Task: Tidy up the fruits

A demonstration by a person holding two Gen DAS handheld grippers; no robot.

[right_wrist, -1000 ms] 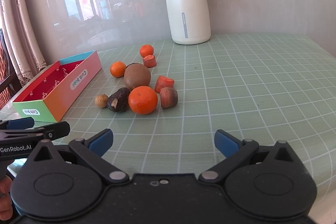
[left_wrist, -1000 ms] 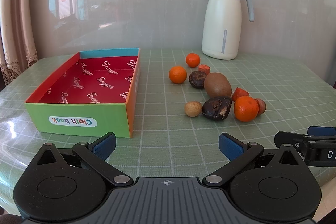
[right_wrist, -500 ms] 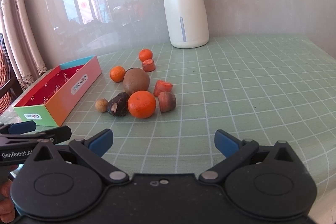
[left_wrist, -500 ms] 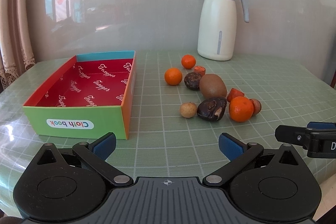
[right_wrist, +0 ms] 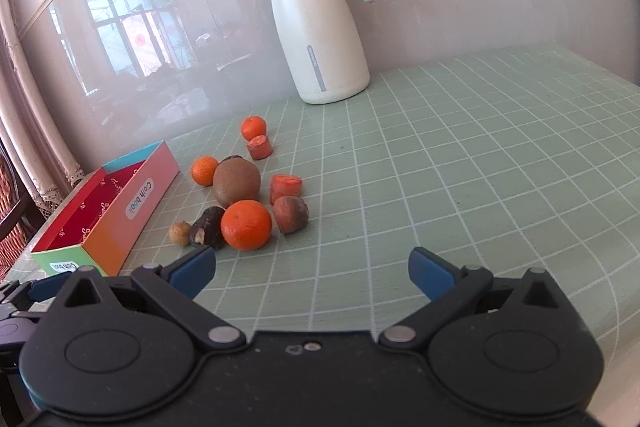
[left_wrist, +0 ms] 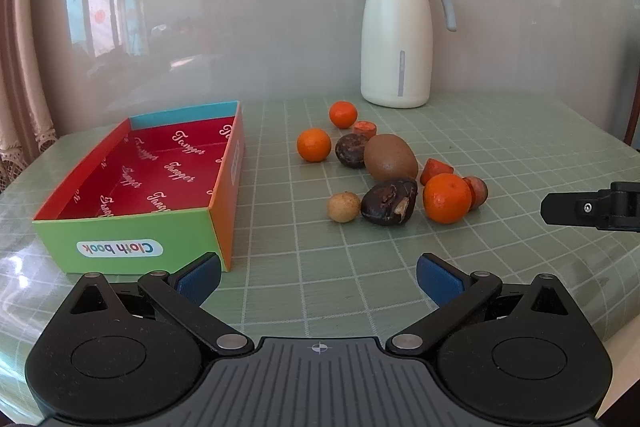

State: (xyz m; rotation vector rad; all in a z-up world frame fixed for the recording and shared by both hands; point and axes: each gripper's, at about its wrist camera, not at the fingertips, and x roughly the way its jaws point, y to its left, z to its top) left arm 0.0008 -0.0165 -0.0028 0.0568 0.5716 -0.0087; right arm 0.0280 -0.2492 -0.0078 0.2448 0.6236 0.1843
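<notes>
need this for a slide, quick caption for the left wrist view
Open left gripper faces an empty red-lined box and loose fruit, including a kiwi, on a green grid table.

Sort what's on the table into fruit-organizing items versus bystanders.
Job items: cardboard box, three oranges, kiwi, two dark fruits, small tan fruit, orange-red chunks.

Bystanders: white thermos jug, checked tablecloth.

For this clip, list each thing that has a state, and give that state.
left tool: open, holding nothing
right tool: open, holding nothing
box: open-topped, no fruit inside
jug: upright, lid shut
kiwi: on the table, outside the box
nearest orange: on the table, outside the box
</notes>
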